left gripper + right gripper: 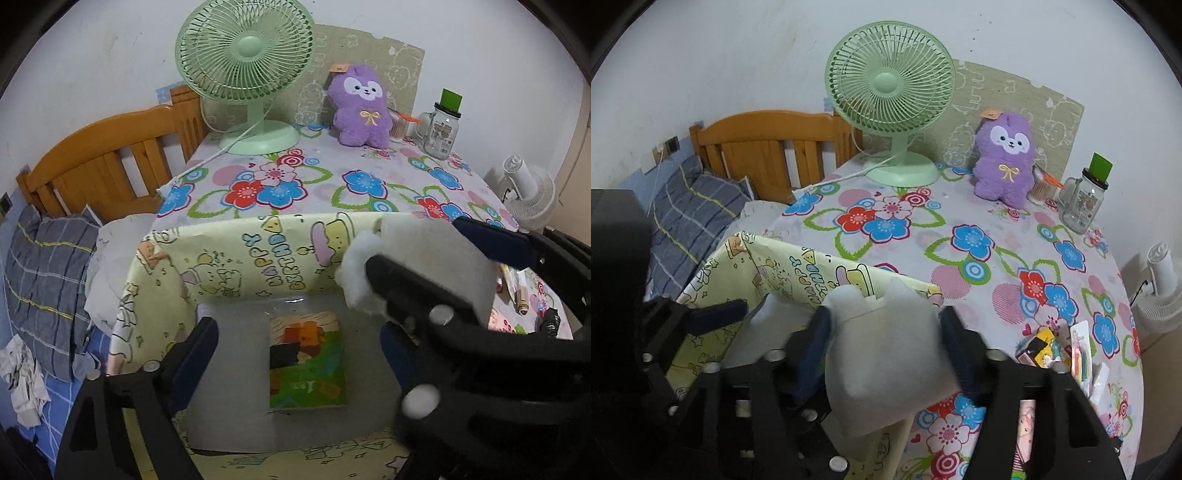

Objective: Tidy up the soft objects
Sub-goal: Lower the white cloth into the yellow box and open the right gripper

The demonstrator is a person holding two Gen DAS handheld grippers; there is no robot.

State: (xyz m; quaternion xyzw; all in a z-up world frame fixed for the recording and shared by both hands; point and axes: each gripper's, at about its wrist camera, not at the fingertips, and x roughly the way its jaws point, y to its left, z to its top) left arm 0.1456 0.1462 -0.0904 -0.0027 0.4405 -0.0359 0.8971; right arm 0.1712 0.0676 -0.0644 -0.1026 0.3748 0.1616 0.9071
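A yellow "Happy Birthday" box (221, 266) stands open at the near edge of the flowered table (332, 184). A colourful card (306, 365) lies on its pale floor. My left gripper (295, 347) hangs open over the box with nothing between its fingers. A white soft foam piece (886, 350) sits between the fingers of my right gripper (884, 339) above the box's right rim (905, 280); the jaws stand wide and do not squeeze it. In the left wrist view that foam piece (436, 254) shows behind the right gripper's black fingers (406, 288). A purple plush (1004, 162) sits upright at the back.
A green desk fan (890, 85) and a glass jar (1082, 203) stand at the table's back. Small packets (1071, 354) lie at its right edge. A wooden bed headboard (110, 162) and a checked pillow (44, 280) are on the left, a white floor fan (1160, 288) on the right.
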